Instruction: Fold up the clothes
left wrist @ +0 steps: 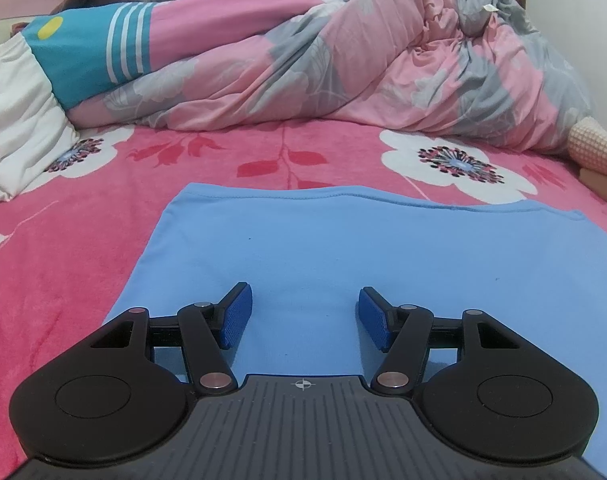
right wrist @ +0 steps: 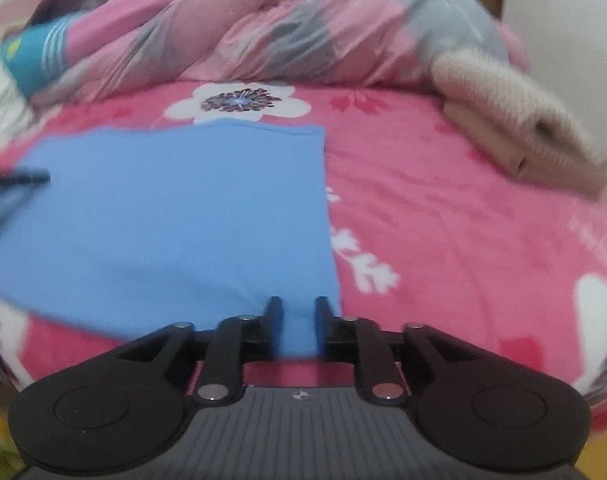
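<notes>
Shirt (left wrist: 343, 248), blue, lies flat on the pink bedsheet (left wrist: 63, 248) as a neat rectangle with straight edges, so some folds look done; a further fold probably remains. Left gripper (left wrist: 305, 314) hovers over its near part, jaws wide apart, holding nothing. Right gripper (right wrist: 299, 326) has its jaws narrowed around the shirt's near corner, seemingly not yet fully pinched.

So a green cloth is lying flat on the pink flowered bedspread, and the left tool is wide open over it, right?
Nearly: the flat cloth is light blue, not green, as the left wrist view shows. It does lie on the pink flowered bedspread, with the left tool wide open over it.
</notes>
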{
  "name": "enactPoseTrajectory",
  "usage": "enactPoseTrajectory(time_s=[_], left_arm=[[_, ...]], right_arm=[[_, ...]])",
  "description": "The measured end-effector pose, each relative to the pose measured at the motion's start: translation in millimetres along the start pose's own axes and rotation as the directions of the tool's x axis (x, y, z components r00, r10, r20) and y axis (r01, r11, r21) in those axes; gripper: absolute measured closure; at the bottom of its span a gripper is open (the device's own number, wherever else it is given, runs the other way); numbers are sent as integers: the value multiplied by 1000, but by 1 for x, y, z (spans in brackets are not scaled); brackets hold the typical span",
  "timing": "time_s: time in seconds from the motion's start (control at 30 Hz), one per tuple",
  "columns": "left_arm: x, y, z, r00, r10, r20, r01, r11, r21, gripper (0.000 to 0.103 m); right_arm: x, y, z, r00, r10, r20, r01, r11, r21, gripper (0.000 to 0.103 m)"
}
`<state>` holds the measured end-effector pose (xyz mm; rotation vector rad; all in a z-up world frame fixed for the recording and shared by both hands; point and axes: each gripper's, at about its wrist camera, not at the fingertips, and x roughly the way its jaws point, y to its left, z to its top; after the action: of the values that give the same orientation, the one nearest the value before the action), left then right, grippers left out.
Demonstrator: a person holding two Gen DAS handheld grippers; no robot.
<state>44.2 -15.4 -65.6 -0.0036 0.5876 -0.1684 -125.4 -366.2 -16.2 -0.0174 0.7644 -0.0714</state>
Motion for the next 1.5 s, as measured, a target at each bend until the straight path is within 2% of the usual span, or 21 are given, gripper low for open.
enactPoseTrajectory(time_s=[0.13,0.23,0.3,0.37,0.47,0.57,0.67,0.73,0.8,0.9,0.97,1.07,1.23,1.37,1.5], left_arm=[[-1,0,0,1000,-4,2,4,1000,-1,42],[-1,1,0,1000,-10,1,10,1000,-6,41],[0,2,0,1000,-12,1,12,1000,-7,41],[0,2,0,1000,-15,2,15,1000,-8,41],[0,2,-1,1000,-21,4,21,1000,-10,39],[-1,1,-1,1000,-28,7,28,1000,-7,37],[-21,-3,-10,999,-29,-13,29,999,30,33],[-34,-5,-15,999,-29,-26,30,998,54,32],[-48,-8,-21,999,-28,-40,31,996,79,26],[-68,-12,-29,998,-27,-60,34,993,115,24],[-81,-14,-34,997,-26,-73,36,990,139,25],[-97,-15,-44,996,-15,-88,30,986,163,24],[-114,-5,-64,995,28,-97,-12,986,164,22],[-123,15,-65,985,92,-145,-71,987,141,21],[-137,34,-62,979,138,-152,-125,988,95,22]], right_arm=[[-17,-4,-12,993,-119,-14,118,992,-47,81],[-17,5,-6,997,-69,26,70,996,-50,81],[-11,23,-3,998,-24,60,29,995,-100,81],[0,39,-5,998,15,58,-6,988,-156,81],[3,43,-23,999,-2,44,11,979,-205,81],[-13,25,-31,999,-38,26,41,989,-140,81],[-27,10,-35,996,-87,7,87,993,-80,81],[-26,18,-26,998,-49,45,52,996,-71,81],[-24,31,-15,996,5,93,2,998,-70,81],[-15,53,2,984,88,156,-76,994,-82,81],[4,72,8,974,150,169,-133,985,-106,81],[28,88,8,966,214,146,-201,974,-103,81],[21,91,-13,967,218,134,-200,970,-135,81],[7,76,-29,970,225,94,-212,969,-128,81],[-5,69,-32,973,216,81,-209,973,-94,80]])
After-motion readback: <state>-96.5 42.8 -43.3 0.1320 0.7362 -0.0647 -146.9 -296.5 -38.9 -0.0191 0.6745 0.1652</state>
